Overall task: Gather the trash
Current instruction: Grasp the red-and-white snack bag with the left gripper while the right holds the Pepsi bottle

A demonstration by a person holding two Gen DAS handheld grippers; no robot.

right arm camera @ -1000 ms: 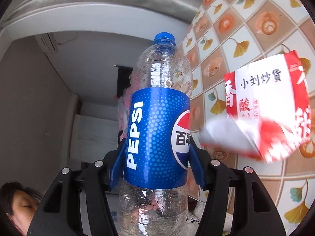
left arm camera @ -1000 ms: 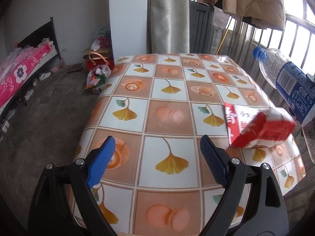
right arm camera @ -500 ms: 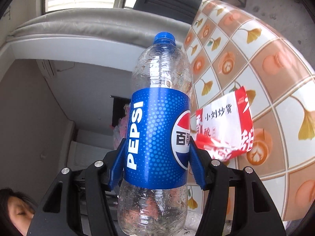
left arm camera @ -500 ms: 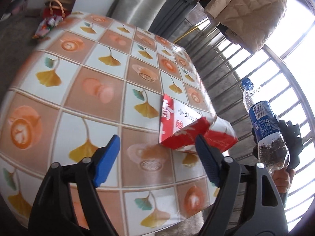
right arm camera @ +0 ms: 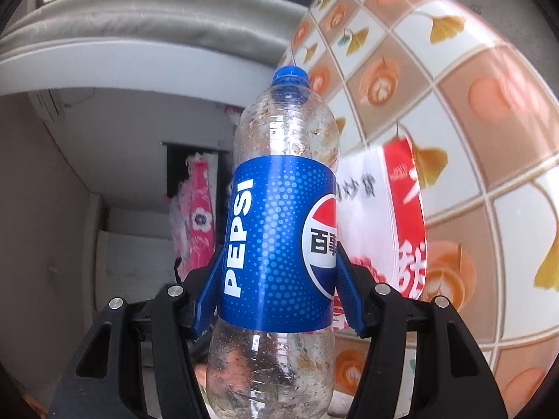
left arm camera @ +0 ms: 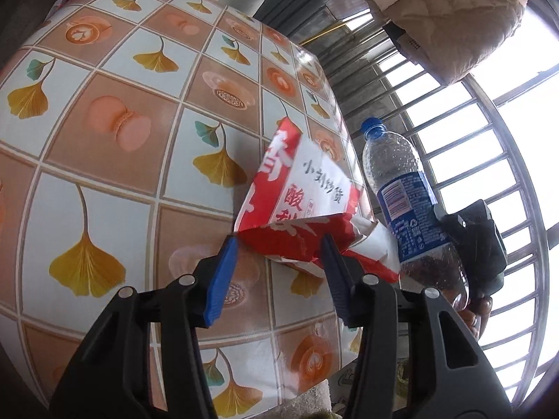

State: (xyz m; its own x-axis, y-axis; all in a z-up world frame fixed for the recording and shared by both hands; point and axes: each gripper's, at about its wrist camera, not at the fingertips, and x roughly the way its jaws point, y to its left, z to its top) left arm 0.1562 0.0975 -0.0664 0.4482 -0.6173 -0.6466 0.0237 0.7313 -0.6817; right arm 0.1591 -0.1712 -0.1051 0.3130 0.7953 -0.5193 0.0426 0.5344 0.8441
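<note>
Closing on the snack bag at the table's edge

Our left gripper (left arm camera: 277, 249) is closing, its jaws straddling the red-and-white snack bag (left arm camera: 300, 206) without pinching it yet (bag's long axis runs away from us); our right gripper (right arm camera: 276, 291) clamps the Pepsi bottle (right arm camera: 279, 230) beside the table (left arm camera: 115, 160)

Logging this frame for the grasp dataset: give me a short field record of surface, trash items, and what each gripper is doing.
surface: table with a tiled ginkgo-leaf cloth
item 1: red and white snack bag, crumpled, lying near the table's edge
item 2: Pepsi bottle, blue cap on, looks empty
left gripper: jaws closing, near end of the snack bag between them, firm pad contact not yet clear
right gripper: clamped on the bottle's label, bottle held off the table beside the bag
background: barred window, quilted jacket hanging above
</note>
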